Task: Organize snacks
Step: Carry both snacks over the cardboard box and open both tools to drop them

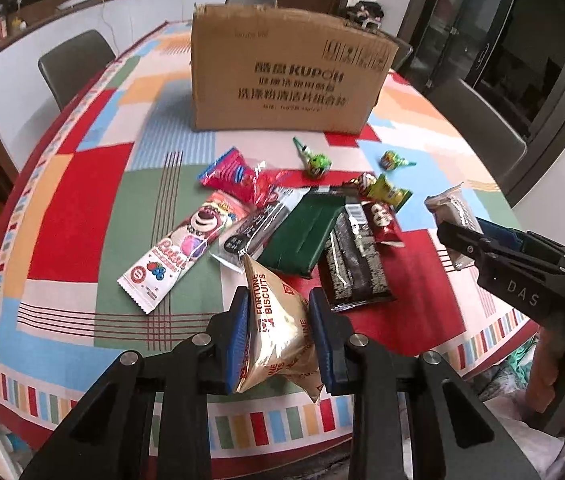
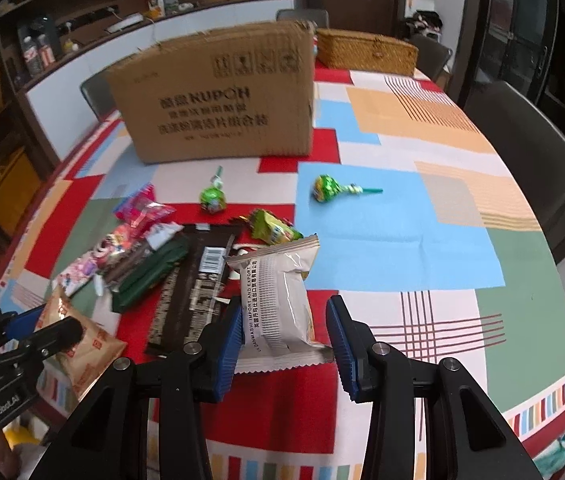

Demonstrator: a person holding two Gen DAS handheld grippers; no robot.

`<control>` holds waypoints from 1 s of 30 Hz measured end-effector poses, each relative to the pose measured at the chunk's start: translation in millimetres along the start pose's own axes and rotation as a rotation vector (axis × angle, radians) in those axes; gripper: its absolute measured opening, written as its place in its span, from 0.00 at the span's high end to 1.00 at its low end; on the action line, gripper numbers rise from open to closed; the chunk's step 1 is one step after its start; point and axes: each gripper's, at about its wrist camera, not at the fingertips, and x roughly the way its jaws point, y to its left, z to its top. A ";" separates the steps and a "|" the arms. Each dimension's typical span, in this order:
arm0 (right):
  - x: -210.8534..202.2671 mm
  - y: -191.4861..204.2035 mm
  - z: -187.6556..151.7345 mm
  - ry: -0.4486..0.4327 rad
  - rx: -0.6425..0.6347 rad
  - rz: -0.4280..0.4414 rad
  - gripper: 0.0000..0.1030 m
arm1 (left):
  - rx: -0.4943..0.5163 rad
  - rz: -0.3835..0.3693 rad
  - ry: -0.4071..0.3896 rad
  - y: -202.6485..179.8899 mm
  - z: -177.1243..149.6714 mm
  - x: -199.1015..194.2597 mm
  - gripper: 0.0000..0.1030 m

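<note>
My left gripper is shut on a gold Fortune Biscuits packet and holds it above the table's near edge. My right gripper is shut on a white snack packet; it shows at the right of the left wrist view. A pile of snacks lies ahead: a pink bear packet, a dark green packet, a dark brown packet, a red-pink packet and two green lollipops. A brown cardboard box stands behind them.
The table wears a colourful patchwork cloth. A wicker basket sits behind the box at the far right. Dark chairs stand around the table. A counter with bottles runs along the back wall.
</note>
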 end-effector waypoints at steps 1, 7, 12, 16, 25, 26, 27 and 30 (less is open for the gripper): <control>-3.8 1.4 -0.5 -0.012 -0.005 0.009 0.59 | 0.002 0.002 -0.008 -1.1 -0.3 -2.1 0.71; -25.2 5.4 0.6 -0.081 -0.016 0.047 0.59 | 0.029 0.017 -0.080 -5.8 8.1 -23.5 0.71; -34.4 12.5 9.0 -0.117 -0.036 0.070 0.59 | 0.028 0.008 -0.111 -4.7 23.0 -29.3 0.71; -37.1 15.2 21.5 -0.137 -0.043 0.104 0.59 | 0.035 -0.001 -0.141 -5.2 40.3 -31.6 0.71; -38.7 18.4 66.9 -0.204 -0.044 0.171 0.59 | 0.061 -0.005 -0.242 -5.3 87.3 -39.1 0.71; -38.7 18.8 71.0 -0.212 -0.045 0.173 0.59 | 0.064 -0.006 -0.254 -5.5 92.5 -40.7 0.71; -38.6 19.0 75.4 -0.218 -0.047 0.174 0.59 | 0.069 -0.005 -0.267 -5.8 97.3 -41.8 0.71; -38.9 19.4 89.7 -0.246 -0.051 0.175 0.59 | 0.082 -0.009 -0.299 -5.4 113.5 -43.0 0.71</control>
